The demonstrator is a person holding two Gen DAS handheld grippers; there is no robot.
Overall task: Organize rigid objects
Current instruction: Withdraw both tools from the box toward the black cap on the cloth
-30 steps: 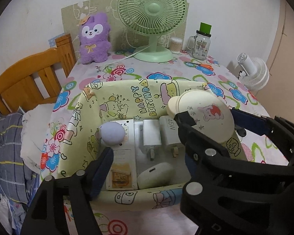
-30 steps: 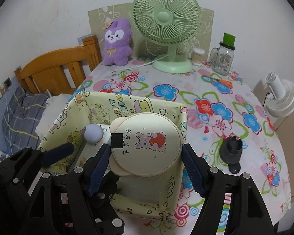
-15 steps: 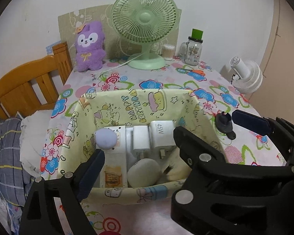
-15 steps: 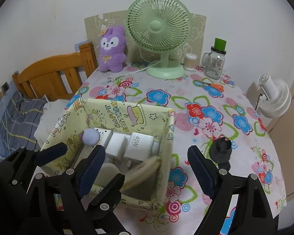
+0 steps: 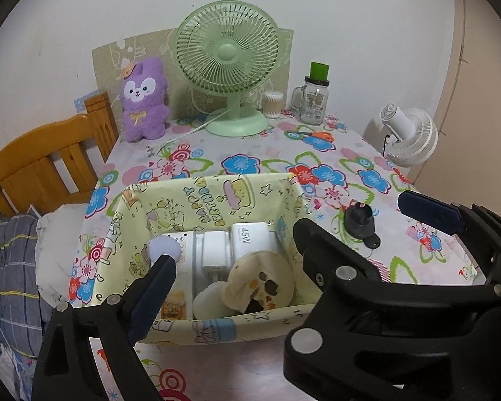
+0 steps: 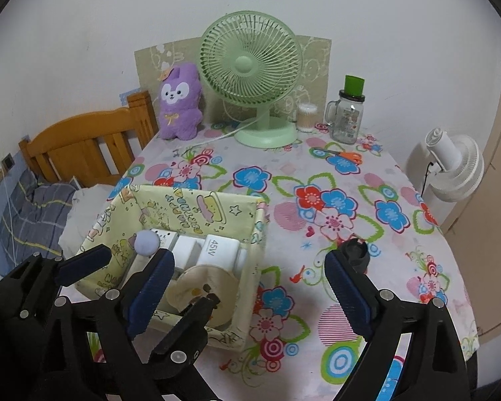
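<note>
Released since a second ago, the round cream case (image 5: 260,280) now lies in the yellow fabric box (image 5: 217,197) beside the white chargers (image 5: 250,239), and the left gripper (image 5: 237,254) above it is widening with nothing between its pads. From the right wrist, the right gripper (image 6: 247,287) is likewise spreading empty over the tablecloth (image 6: 317,180), the case (image 6: 205,287) resting inside the box (image 6: 197,207)

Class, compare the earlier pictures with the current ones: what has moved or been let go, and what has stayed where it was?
The round cream case, earlier held above the fabric bin between both hand-held grippers, has been let go and now lies tilted inside the bin. The left hand-held gripper and the right hand-held gripper are opening, nothing between their jaws. The white chargers, green fan and black holder stayed put.
</note>
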